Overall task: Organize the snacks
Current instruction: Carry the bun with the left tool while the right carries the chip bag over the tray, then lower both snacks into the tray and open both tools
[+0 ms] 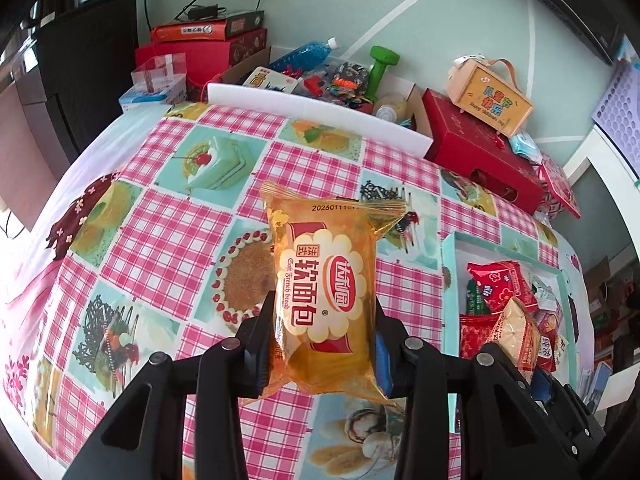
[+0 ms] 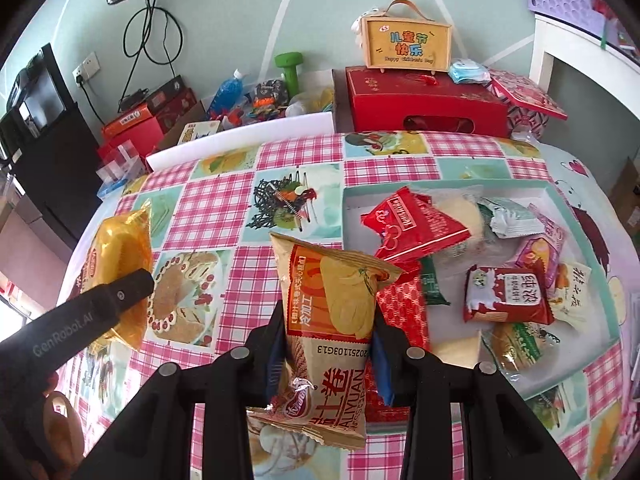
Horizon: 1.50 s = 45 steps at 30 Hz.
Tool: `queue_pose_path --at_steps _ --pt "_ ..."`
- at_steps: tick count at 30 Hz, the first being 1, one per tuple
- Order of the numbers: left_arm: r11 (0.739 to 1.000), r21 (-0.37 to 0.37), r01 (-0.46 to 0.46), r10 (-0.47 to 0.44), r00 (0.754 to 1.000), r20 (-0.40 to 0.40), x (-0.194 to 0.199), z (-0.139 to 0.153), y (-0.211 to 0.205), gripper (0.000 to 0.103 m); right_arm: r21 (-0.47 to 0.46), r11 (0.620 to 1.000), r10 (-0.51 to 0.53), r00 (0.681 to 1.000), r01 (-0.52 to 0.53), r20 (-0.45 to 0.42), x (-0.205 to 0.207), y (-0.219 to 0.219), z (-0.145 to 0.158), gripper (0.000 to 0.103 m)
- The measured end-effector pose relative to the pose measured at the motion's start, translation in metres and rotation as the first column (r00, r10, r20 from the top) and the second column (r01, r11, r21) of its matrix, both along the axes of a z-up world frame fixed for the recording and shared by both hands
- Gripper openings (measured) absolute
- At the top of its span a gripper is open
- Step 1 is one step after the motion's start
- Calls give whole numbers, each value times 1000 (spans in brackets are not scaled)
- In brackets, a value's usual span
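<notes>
Left wrist view: my left tool [image 1: 324, 332] is clamped on an orange soft bread packet [image 1: 326, 280], held upright above the desk, one finger on each side of its lower half. This view shows its printed face; the right wrist view shows only its side, with one black finger [image 2: 120, 296] across it.

Right wrist view: my right tool [image 2: 326, 344] is clenched on a tan chip packet [image 2: 332, 320], gripped around its middle, top edge pointing away from me. In the left wrist view this packet appears only as a sliver at the right edge [image 1: 516, 332].

Right wrist view alone gives the full teal-rimmed tray [image 2: 580, 200]: red, green, pink and white snack packets piled inside. The chip packet is just left of the tray's near corner; whether it overlaps the rim I cannot tell, as the fisheye distorts there.

Surface: desk with a pink-check tablecloth [image 1: 168, 224] printed with cakes. Along its far edge are a white foam strip [image 1: 316, 114], a red gift box [image 2: 424, 104] with a yellow handled box [image 2: 408, 44] on top, a green dumbbell [image 1: 382, 68] and a blue bottle [image 1: 304, 54]. The wall is pale green with a socket and cables.
</notes>
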<state>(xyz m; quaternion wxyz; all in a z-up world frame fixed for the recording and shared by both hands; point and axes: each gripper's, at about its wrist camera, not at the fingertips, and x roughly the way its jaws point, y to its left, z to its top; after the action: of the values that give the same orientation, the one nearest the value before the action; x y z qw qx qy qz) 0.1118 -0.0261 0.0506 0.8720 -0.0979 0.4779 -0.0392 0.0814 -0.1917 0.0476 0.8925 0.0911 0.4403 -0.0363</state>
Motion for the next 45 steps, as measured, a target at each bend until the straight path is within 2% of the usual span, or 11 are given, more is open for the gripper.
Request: queue_pose_path --at_steps 9,16,27,31,34,39,45 --pt "996 -5 86 -86 995 45 -6 16 -32 41 44 998 -50 998 48 45 -14 -35 16 39" --pt "980 -16 198 -196 978 66 -13 23 -71 41 35 983 -182 981 180 72 -31 -89 26 39" --pt "913 17 407 -408 912 45 -28 12 -156 41 60 924 -379 925 377 25 -54 -177 8 39" --pt "892 61 448 -450 892 32 -32 1 -178 42 75 912 -405 914 403 16 -56 -191 1 39" --pt "884 87 459 -462 887 13 -32 -8 -188 42 95 913 -397 918 397 -11 -50 -195 -12 39" --pt "873 100 477 -481 877 9 -32 -15 -197 42 106 914 -390 920 393 -48 -42 -198 -28 39" --pt "857 118 501 -505 863 9 -31 -24 -208 42 109 913 -390 920 393 -52 -38 -202 -35 39"
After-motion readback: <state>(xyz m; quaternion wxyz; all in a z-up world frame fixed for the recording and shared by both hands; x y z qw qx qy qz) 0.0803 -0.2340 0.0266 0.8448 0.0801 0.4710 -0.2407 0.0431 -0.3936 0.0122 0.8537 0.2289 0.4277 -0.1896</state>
